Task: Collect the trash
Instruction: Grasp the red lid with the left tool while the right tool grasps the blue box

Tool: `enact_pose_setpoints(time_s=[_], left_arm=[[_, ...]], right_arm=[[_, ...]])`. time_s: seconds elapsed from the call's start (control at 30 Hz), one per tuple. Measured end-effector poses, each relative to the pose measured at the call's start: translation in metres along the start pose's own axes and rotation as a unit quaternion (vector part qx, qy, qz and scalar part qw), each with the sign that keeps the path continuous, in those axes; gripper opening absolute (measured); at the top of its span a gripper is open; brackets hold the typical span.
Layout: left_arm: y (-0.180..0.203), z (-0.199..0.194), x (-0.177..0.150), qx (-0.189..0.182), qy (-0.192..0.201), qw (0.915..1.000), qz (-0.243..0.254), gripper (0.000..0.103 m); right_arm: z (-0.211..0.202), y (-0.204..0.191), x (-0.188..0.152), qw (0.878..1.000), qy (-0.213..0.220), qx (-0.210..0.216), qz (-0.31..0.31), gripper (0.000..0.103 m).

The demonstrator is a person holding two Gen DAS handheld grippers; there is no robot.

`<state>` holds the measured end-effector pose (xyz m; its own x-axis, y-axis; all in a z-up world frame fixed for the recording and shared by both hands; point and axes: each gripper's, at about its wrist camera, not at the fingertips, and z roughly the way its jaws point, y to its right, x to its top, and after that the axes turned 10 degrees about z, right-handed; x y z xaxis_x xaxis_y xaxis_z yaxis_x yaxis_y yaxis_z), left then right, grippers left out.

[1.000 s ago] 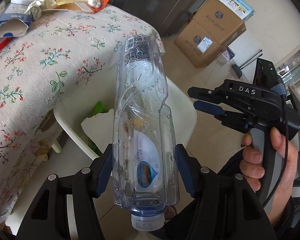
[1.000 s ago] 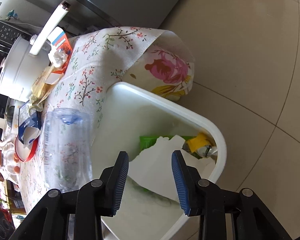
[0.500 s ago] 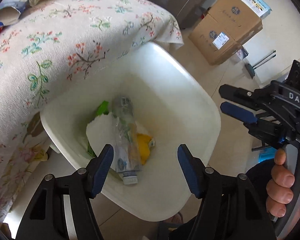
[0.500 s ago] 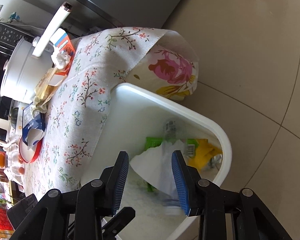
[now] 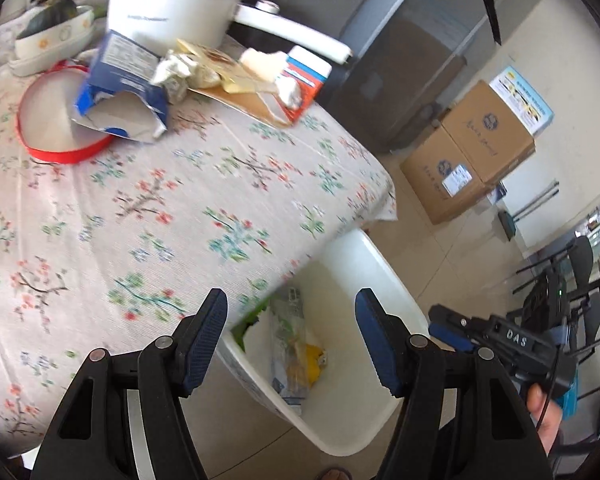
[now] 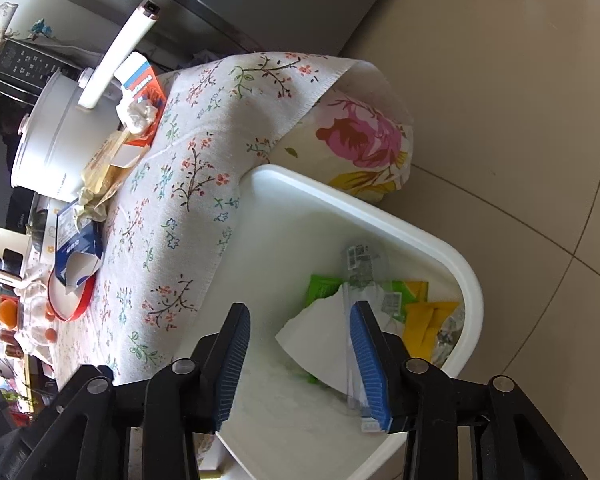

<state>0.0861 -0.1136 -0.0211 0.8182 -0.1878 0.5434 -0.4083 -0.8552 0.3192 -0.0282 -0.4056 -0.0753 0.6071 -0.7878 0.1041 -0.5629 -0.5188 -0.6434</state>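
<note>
The white trash bin (image 5: 384, 276) stands on the floor beside the flowered table (image 5: 148, 216). The clear plastic bottle (image 5: 290, 344) lies inside it on white paper, green and yellow wrappers; it shows in the right wrist view (image 6: 360, 272) too. My left gripper (image 5: 292, 336) is open and empty above the table edge and bin. My right gripper (image 6: 300, 356) is open and empty over the bin (image 6: 452, 248); it appears at the left wrist view's right edge (image 5: 456, 332). On the table lie a torn blue carton (image 5: 120, 80), crumpled wrappers (image 5: 180, 76) and a red-white-blue carton (image 5: 304, 76).
A white pot (image 5: 176, 0) with a long handle, a red-rimmed lid (image 5: 56, 124) and a bowl (image 5: 48, 40) stand on the table. Cardboard boxes (image 5: 472, 152) sit on the tiled floor by a grey cabinet (image 5: 400, 60). A black chair (image 5: 580, 280) stands at right.
My left gripper opened and let the bottle fall into the bin, then swung up and left toward the table. The right gripper has stayed over the bin.
</note>
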Motion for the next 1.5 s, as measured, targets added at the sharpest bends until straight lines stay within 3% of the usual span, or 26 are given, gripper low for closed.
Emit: enact_pose_setpoints(time_s=[0.17, 0.4, 0.57, 0.73, 0.97, 1.03, 1.1, 1.3, 1.5], left_arm=[[-0.065, -0.029, 0.017, 0.034, 0.034, 0.9960, -0.075, 0.069], [-0.139, -0.052, 0.029, 0.053, 0.055, 0.9826, -0.169, 0.069], [-0.175, -0.061, 0.039, 0.053, 0.070, 0.9733, -0.212, 0.069], [-0.205, -0.056, 0.048, 0.094, 0.072, 0.9647, -0.235, 0.069], [-0.226, -0.023, 0.053, 0.036, 0.070, 0.9536, -0.290, 0.067], [-0.229, -0.018, 0.055, 0.035, 0.075, 0.9511, -0.298, 0.054], [-0.230, -0.015, 0.056, 0.035, 0.072, 0.9515, -0.297, 0.013], [-0.223, -0.031, 0.056, 0.025, 0.096, 0.9558, -0.277, 0.011], [-0.216, -0.050, 0.054, 0.018, 0.093, 0.9646, -0.246, 0.011]], right_arm=[[0.001, -0.013, -0.004, 1.000, 0.007, 0.013, -0.020, 0.054], [0.006, -0.038, -0.013, 0.997, 0.022, 0.026, -0.064, 0.063], [0.021, -0.054, -0.020, 0.996, 0.011, 0.025, -0.088, 0.065], [0.033, -0.069, -0.028, 0.993, 0.007, 0.020, -0.116, 0.065], [0.045, -0.095, -0.037, 0.987, 0.003, 0.037, -0.155, 0.065], [0.050, -0.106, -0.042, 0.984, 0.004, 0.042, -0.172, 0.065], [0.057, -0.118, -0.048, 0.980, 0.007, 0.042, -0.196, 0.065], [0.088, -0.151, -0.070, 0.967, 0.001, 0.038, -0.252, 0.065], [0.105, -0.194, -0.081, 0.957, 0.014, 0.068, -0.281, 0.065]])
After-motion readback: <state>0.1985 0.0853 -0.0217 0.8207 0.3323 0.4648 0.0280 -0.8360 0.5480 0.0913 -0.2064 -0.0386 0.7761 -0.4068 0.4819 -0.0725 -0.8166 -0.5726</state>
